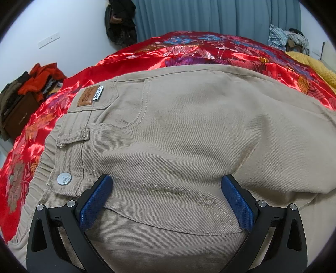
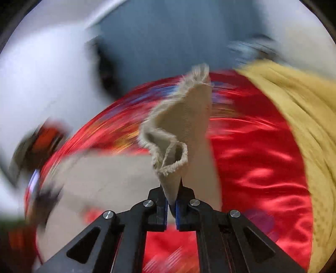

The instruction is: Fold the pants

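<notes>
Beige pants (image 1: 178, 134) lie on a red satin bedspread (image 1: 189, 50), waistband to the left with a metal button (image 1: 64, 178) and a brown leather patch (image 1: 87, 97). My left gripper (image 1: 167, 189) is open, its blue pads (image 1: 95, 201) spread wide just above the crotch area of the pants. My right gripper (image 2: 171, 201) is shut on the frayed hem of a pant leg (image 2: 178, 130) and holds it up above the bedspread (image 2: 252, 168). The right wrist view is heavily blurred; the rest of the pants (image 2: 100, 172) shows as a beige smear at lower left.
A yellow knit blanket (image 2: 304, 117) lies on the right side of the bed and also shows in the left wrist view (image 1: 315, 67). A pile of clothes (image 1: 40, 82) on a brown cabinet stands left. A blue curtain (image 1: 210, 16) and a dark bag (image 1: 119, 23) hang behind.
</notes>
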{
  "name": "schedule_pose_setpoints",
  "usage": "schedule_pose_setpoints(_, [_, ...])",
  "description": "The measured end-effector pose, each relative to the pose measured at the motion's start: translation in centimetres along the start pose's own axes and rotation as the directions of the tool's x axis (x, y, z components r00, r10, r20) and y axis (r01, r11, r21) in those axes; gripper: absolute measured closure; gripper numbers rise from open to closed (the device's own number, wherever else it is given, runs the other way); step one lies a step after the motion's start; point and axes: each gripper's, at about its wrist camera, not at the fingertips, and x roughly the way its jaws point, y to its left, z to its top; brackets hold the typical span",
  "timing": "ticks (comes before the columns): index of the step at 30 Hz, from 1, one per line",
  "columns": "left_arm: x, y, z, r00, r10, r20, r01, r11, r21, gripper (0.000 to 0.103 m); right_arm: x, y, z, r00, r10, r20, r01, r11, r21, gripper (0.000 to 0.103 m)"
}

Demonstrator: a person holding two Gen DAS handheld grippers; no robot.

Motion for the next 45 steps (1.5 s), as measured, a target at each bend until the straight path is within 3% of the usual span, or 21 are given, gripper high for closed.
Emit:
schedule_pose_setpoints(3, [0.0,0.0,0.0,1.0,0.006,-0.002,-0.006,1.0,0.005,0.0,-3.2,4.7,-4.5,0.991,0.091,-0.093,-0.099,0.991,-0.095,0.098])
schedule_pose_setpoints(5, [0.1,-0.1,0.0,1.0,0.009,-0.004,-0.008,1.0,0.007,0.0,-5.0,4.6,-8.1,0.985,0.062,-0.163,-0.075,0.994,-0.074,0.097])
schedule_pose_setpoints(6, [0.1,-0.1,0.1,1.0,0.01,-0.005,-0.01,1.0,0.009,0.0,-5.5,3.7,-9.8,0.982,0.024,-0.189,-0.032,0.999,-0.037,0.098])
schedule_pose_setpoints(8, [0.1,-0.2,0.1,1.0,0.015,-0.008,-0.015,1.0,0.014,0.0,-6.6,1.1,-12.9,0.96,-0.15,-0.238,0.16,0.987,0.023,0.097])
schedule_pose_setpoints(9, [0.1,-0.3,0.1,1.0,0.02,-0.009,-0.02,1.0,0.018,0.0,-7.1,-0.1,-13.9,0.94,-0.231,-0.251,0.253,0.966,0.057,0.09])
schedule_pose_setpoints(10, [0.1,-0.4,0.1,1.0,0.027,-0.009,-0.027,0.999,0.022,0.0,-7.6,-1.4,-14.7,0.91,-0.314,-0.27,0.35,0.932,0.096,0.071])
schedule_pose_setpoints(11, [0.0,-0.6,0.2,0.999,0.036,-0.006,-0.036,0.999,0.028,0.0,-8.1,-2.5,-15.3,0.861,-0.414,-0.296,0.466,0.875,0.131,0.055])
schedule_pose_setpoints(12, [-0.1,-0.7,0.2,0.999,0.045,-0.002,-0.045,0.998,0.036,0.0,-8.8,-3.1,-15.6,0.819,-0.487,-0.304,0.548,0.821,0.161,0.023])
schedule_pose_setpoints(13, [-0.2,-0.8,0.1,0.999,0.052,0.001,-0.052,0.998,0.04,0.0,-9.9,-3.2,-15.8,0.792,-0.541,-0.282,0.601,0.771,0.21,0.011])
schedule_pose_setpoints(15, [-0.5,-1.1,0.1,0.997,0.074,0.011,-0.075,0.996,0.056,0.0,-11.5,-2.3,-15.5,0.771,-0.592,-0.233,0.636,0.726,0.261,0.012])
schedule_pose_setpoints(17, [-0.5,-1.2,0.3,0.996,0.084,0.005,-0.084,0.994,0.067,0.0,-12.3,-0.2,-14.1,0.699,-0.692,-0.183,0.715,0.665,0.216,0.012])
schedule_pose_setpoints(18, [-0.4,-1.1,0.3,0.997,0.079,0.003,-0.079,0.995,0.063,0.0,-12.5,1.3,-13.2,0.685,-0.716,-0.137,0.725,0.65,0.227,0.012])
schedule_pose_setpoints(20, [-0.4,-0.8,0.4,0.998,0.068,-0.004,-0.067,0.996,0.055,0.0,-12.5,3.2,-11.6,0.747,-0.664,-0.041,0.64,0.7,0.315,0.009])
schedule_pose_setpoints(22, [-0.4,-0.6,0.4,0.998,0.055,-0.008,-0.055,0.997,0.046,0.0,-11.7,5.3,-10.9,0.788,-0.616,0.023,0.57,0.743,0.351,0.007])
schedule_pose_setpoints(25, [-0.4,-0.7,0.5,0.998,0.06,-0.01,-0.059,0.997,0.05,0.0,-9.0,9.1,-11.6,0.799,-0.595,0.082,0.537,0.768,0.349,0.007])
schedule_pose_setpoints(27, [-0.4,-0.7,0.5,0.998,0.059,-0.011,-0.059,0.997,0.05,0.0,-6.7,11.0,-12.2,0.813,-0.578,0.064,0.536,0.788,0.304,0.007])
schedule_pose_setpoints(29, [-0.5,-0.7,0.5,0.998,0.06,-0.01,-0.059,0.997,0.051,0.0,-5.0,13.0,-12.4,0.842,-0.538,0.03,0.523,0.829,0.199,0.007])
schedule_pose_setpoints(33, [-0.4,-0.6,0.5,0.998,0.057,-0.011,-0.057,0.997,0.049,0.0,-3.5,16.8,-12.4,0.877,-0.471,0.095,0.471,0.882,0.022,0.007])
schedule_pose_setpoints(40, [-0.5,-0.7,0.5,0.998,0.057,-0.008,-0.057,0.997,0.047,0.0,0.6,20.1,-13.9,0.957,-0.291,-0.011,0.287,0.95,-0.121,0.007])
schedule_pose_setpoints(42, [-0.5,-0.7,0.5,0.998,0.058,-0.009,-0.057,0.997,0.048,0.0,1.7,21.1,-14.5,0.97,-0.239,-0.051,0.231,0.964,-0.129,0.007])
schedule_pose_setpoints(45, [-0.5,-0.7,0.5,0.998,0.058,-0.009,-0.058,0.997,0.048,0.0,3.3,21.4,-15.6,0.969,-0.216,-0.116,0.197,0.967,-0.16,0.007])
